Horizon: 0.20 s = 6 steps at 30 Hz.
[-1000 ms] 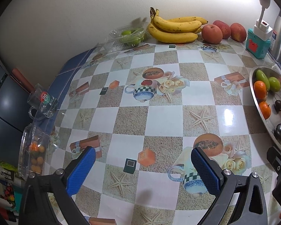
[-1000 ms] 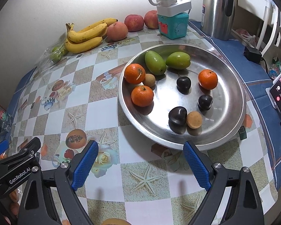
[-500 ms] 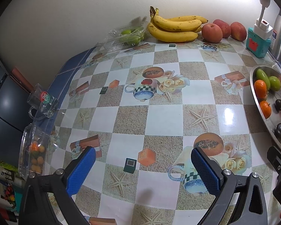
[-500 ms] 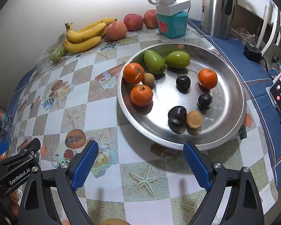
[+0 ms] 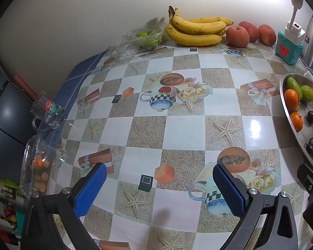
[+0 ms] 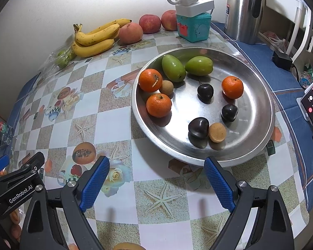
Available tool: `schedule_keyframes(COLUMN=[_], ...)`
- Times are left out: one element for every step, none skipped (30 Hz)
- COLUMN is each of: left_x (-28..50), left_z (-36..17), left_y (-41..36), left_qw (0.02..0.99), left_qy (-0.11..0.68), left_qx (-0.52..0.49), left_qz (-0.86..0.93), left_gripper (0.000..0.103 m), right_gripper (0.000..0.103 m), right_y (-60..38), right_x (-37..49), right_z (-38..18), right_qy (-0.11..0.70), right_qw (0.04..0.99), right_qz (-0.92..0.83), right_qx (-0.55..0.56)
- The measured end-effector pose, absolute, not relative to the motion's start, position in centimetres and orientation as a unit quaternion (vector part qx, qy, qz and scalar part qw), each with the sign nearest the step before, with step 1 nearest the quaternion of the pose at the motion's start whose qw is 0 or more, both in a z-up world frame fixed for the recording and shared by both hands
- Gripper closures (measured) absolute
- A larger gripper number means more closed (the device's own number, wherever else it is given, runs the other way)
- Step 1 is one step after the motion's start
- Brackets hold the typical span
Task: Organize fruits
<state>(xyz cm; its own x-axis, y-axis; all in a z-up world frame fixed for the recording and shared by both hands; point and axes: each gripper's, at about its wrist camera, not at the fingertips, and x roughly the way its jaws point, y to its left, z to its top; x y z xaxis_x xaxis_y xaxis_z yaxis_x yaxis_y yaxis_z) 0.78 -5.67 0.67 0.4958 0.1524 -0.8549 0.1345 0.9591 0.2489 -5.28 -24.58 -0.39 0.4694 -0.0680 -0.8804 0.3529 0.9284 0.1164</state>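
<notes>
Checkered tablecloth (image 5: 183,129), metal tray (image 6: 258,137) at right edge.

"GenRobot.AI" on the left tool (image 6: 20,189); "28" on glass mug (image 5: 47,110).

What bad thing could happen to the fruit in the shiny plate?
The round dark fruits and oranges lie loose in the metal plate, so a nudge could send them rolling. The plate's near rim sits close to the right gripper, whose jaws are open; reaching in could bump it.
</notes>
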Motion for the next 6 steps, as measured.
schedule_keyframes(left_x=[0.73,0.71,0.66,0.68,0.73,0.78], left_z=[0.74,0.80,0.87,0.94,0.96,0.97], left_y=[-5.76,-5.80,-5.83,-5.84,-5.81,-5.77], left_qw=[0.854,0.855,0.856,0.857,0.857,0.857], left_qy=[0.500,0.498,0.495,0.494,0.494,0.495], left_qx=[0.145,0.146,0.147,0.147,0.146,0.143], left_qz=[0.005,0.006,0.006,0.007,0.007,0.006], left_gripper=[0.000,0.000,0.000,0.000,0.000,0.000], right_gripper=[0.011,0.011,0.011,0.011,0.011,0.011], right_y=[-24.58,-24.58,-24.58,-24.59,-24.59,-24.59], right_x=[-5.27,-5.27,-5.26,-5.27,-5.27,-5.28], right_z=[-0.38,-0.37,-0.38,-0.41,-0.43,-0.44], right_qy=[0.500,0.500,0.500,0.500,0.501,0.501], right_qw=[0.845,0.845,0.845,0.845,0.845,0.845], right_qz=[-0.125,-0.125,-0.125,-0.125,-0.125,-0.125], right_qx=[0.143,0.143,0.143,0.142,0.142,0.143])
